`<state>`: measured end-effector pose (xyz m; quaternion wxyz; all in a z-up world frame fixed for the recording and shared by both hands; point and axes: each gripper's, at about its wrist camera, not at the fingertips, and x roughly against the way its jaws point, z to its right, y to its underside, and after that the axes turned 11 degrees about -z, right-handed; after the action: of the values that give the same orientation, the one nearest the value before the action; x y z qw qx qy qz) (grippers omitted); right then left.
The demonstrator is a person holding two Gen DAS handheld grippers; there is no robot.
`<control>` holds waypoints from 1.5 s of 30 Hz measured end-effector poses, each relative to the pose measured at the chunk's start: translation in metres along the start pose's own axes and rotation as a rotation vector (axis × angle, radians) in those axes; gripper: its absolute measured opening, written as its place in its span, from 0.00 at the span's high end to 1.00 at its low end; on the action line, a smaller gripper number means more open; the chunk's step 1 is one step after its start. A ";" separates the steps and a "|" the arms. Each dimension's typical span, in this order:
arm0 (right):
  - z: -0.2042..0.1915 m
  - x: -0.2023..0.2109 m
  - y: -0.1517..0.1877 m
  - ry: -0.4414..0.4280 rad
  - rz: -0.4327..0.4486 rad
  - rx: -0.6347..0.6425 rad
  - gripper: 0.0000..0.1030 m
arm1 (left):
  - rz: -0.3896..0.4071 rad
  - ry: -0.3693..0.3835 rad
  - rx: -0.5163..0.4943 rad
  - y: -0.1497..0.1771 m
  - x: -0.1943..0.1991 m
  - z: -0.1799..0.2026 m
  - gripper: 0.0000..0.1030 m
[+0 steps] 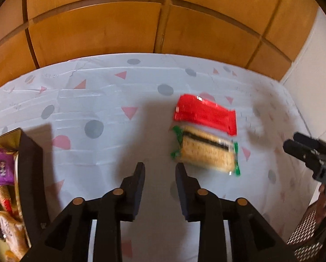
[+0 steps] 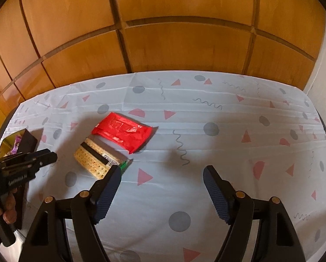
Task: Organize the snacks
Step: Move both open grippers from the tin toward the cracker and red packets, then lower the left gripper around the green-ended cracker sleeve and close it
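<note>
Just ahead-right of the nearly closed, empty left gripper (image 1: 160, 167), the cracker pack (image 1: 204, 150) is lying flat — long axis running crosswise, parallel to the red packet (image 1: 204, 113) beyond; the right gripper (image 2: 162, 171) is hanging wide, empty.

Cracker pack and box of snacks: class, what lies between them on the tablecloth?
Only bare tablecloth lies between the cracker pack and the box of snacks, seen in the left wrist view.
</note>
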<state>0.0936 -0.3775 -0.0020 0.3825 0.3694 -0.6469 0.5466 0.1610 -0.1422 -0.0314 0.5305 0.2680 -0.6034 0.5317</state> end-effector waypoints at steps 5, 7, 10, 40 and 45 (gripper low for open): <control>-0.021 -0.009 0.005 -0.032 -0.044 0.106 0.21 | -0.029 -0.022 -0.009 0.027 0.001 0.003 0.71; -0.029 -0.012 0.008 -0.027 -0.053 0.140 0.21 | -0.054 -0.004 -0.001 0.031 -0.001 0.005 0.71; -0.033 -0.015 0.010 0.001 -0.061 0.152 0.21 | -0.095 0.064 0.039 0.028 -0.004 0.008 0.69; 0.018 0.011 -0.002 -0.071 0.016 -0.119 0.17 | -0.250 -0.087 0.261 -0.076 -0.077 0.075 0.18; 0.019 0.011 -0.002 -0.078 0.015 -0.124 0.17 | -0.255 -0.129 0.161 -0.075 -0.083 0.082 0.18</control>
<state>0.0886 -0.3971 0.0067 0.3748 0.3611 -0.6967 0.4937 0.2230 -0.2597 -0.0709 0.5305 0.4175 -0.5528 0.4885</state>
